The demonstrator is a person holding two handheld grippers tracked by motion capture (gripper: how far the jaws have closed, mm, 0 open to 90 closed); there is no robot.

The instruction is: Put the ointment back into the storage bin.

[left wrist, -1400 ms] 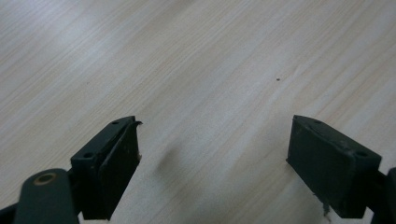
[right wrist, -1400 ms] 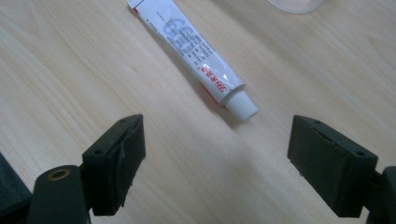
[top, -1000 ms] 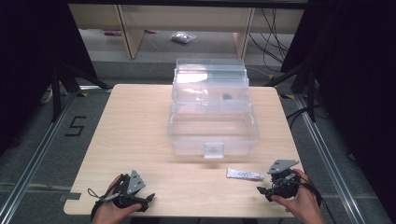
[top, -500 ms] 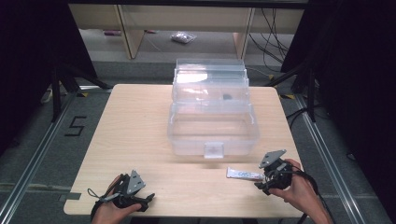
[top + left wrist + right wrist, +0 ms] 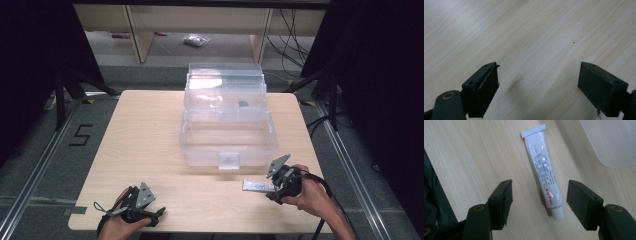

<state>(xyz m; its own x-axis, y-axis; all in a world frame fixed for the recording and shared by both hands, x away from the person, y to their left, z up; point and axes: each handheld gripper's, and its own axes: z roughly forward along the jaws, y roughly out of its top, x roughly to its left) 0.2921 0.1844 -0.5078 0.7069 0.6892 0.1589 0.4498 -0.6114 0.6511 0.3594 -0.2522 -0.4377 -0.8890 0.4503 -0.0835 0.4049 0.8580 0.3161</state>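
A: What lies between the right gripper (image 5: pixel 539 202) jaws?

B: A slim white tube (image 5: pixel 543 173), glossy, red print, flat crimped tail, cap end between the pads, untouched. The jaws have just been closing but stand released.

A: The left gripper (image 5: pixel 537 85)?

B: Jaws apart, nothing between them, over the pale wood-grain table (image 5: pixel 145 135).

A: The container?

B: A clear plastic box (image 5: pixel 227 132), tiered, lid raised; a small dark thing (image 5: pixel 243 104) in its upper tray. Grey floor around.

Pale wood-grain surface (image 5: pixel 145 135). White tube (image 5: pixel 543 170) lies flat on it, cap end between the right gripper (image 5: pixel 539 205) jaws; clear plastic box (image 5: pixel 227 145) stands beyond it.
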